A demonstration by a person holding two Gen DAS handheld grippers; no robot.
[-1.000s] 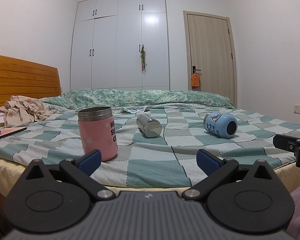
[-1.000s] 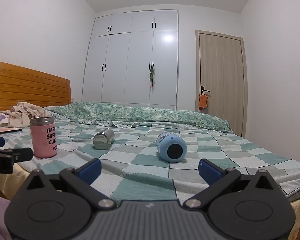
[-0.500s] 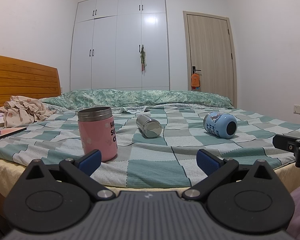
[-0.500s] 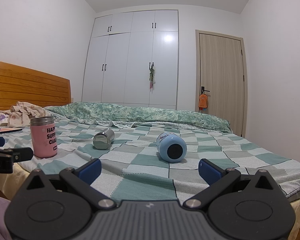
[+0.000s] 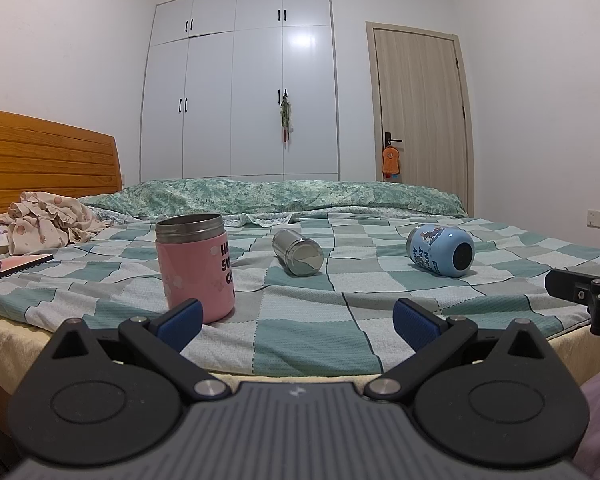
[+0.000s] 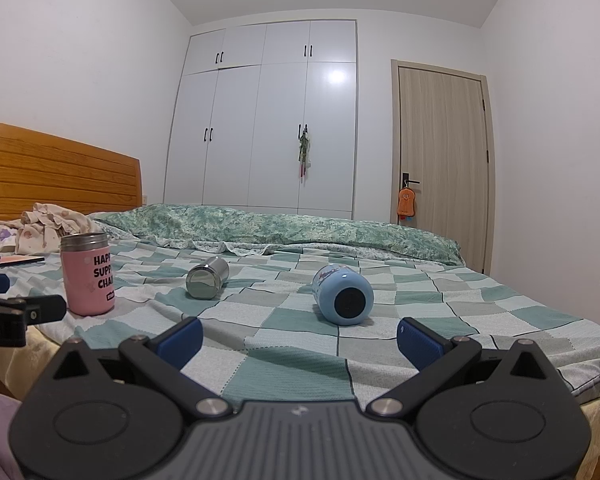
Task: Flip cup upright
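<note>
The pink cup (image 5: 196, 266) already stands upright on the bed (image 5: 300, 344), just ahead of my left tool (image 5: 296, 316), which is spread wide and empty; the steel cup (image 5: 298, 252) and blue cup (image 6: 343, 294) lie on their sides, untouched; the blue one sits ahead of my right tool (image 6: 299, 338), also wide, not yet reaching.

left gripper (image 5: 296, 318): black body | blue pads | silver screws | ribbed grey housing

We hold our left tongs (image 5: 296, 315) and right tongs (image 6: 298, 336) level, side by side, fingers spread wide, gripping nothing
</note>
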